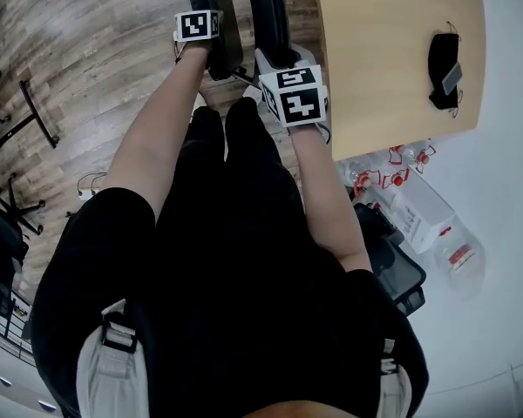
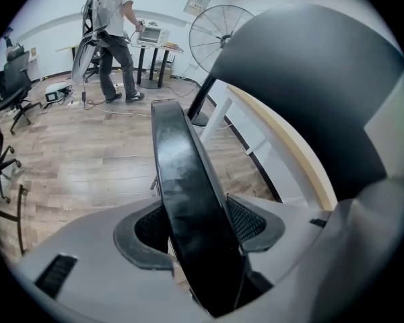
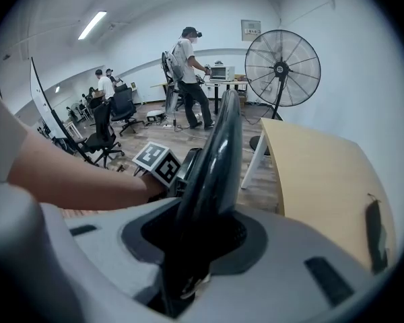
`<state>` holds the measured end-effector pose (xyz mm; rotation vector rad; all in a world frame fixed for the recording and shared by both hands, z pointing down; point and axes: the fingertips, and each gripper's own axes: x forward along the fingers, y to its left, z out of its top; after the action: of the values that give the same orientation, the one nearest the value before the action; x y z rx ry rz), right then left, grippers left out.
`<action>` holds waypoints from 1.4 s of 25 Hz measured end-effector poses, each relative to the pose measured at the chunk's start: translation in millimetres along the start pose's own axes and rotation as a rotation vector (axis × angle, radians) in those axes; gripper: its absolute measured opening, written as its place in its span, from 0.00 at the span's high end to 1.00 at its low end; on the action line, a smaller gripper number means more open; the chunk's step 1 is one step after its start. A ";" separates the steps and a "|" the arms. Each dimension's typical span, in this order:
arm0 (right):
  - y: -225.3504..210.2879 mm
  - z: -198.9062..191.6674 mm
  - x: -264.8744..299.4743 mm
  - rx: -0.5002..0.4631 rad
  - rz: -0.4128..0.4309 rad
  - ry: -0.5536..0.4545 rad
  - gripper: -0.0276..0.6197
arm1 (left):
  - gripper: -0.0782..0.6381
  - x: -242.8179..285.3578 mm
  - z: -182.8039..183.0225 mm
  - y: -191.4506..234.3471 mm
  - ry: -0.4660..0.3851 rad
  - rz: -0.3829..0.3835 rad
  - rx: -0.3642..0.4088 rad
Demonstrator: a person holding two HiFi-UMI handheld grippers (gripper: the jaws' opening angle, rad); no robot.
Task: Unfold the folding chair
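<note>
We clench the left gripper (image 2: 198,226) jaws on one black curved part of the folding chair (image 2: 180,160) and the right gripper (image 3: 200,233) jaws on another, beside the desk (image 1: 392,50).

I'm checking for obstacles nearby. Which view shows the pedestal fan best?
The right gripper view: the pedestal fan shows in full, cage, pole and base. In the left gripper view a grey shape covers part of its cage; the head view misses it.
</note>
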<state>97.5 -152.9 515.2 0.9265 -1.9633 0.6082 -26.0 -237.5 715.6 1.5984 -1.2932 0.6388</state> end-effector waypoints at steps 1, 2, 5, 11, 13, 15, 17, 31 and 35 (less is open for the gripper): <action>-4.2 -2.1 1.0 0.008 -0.004 0.006 0.78 | 0.55 3.3 -3.3 7.7 0.000 -0.006 -0.013; -8.9 -4.7 2.0 0.019 -0.007 0.012 0.78 | 0.55 7.0 -7.7 16.8 0.000 -0.015 -0.027; -21.2 -12.7 5.5 0.053 -0.004 0.026 0.78 | 0.55 8.0 -18.3 43.5 -0.007 -0.060 -0.069; -21.2 -15.8 15.4 0.074 0.025 0.028 0.78 | 0.55 5.6 -29.1 82.5 -0.016 -0.125 -0.112; -19.9 -17.1 18.8 0.078 0.029 0.029 0.78 | 0.55 5.2 -33.2 94.3 -0.018 -0.142 -0.125; -21.3 -18.8 22.1 0.085 0.035 0.028 0.78 | 0.55 5.5 -36.4 104.9 -0.023 -0.165 -0.137; -24.1 -21.4 25.0 0.093 0.045 0.026 0.78 | 0.55 6.5 -39.6 113.6 -0.028 -0.192 -0.145; -43.3 -38.5 45.9 0.150 0.044 0.072 0.78 | 0.55 18.5 -59.5 165.9 -0.035 -0.298 -0.188; -44.5 -41.6 52.2 0.161 0.046 0.081 0.78 | 0.55 21.6 -65.2 180.3 -0.048 -0.334 -0.203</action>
<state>134.7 -170.1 584.1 0.9417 -1.8881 0.8278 -178.2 -187.0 822.8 1.6178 -1.0546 0.2560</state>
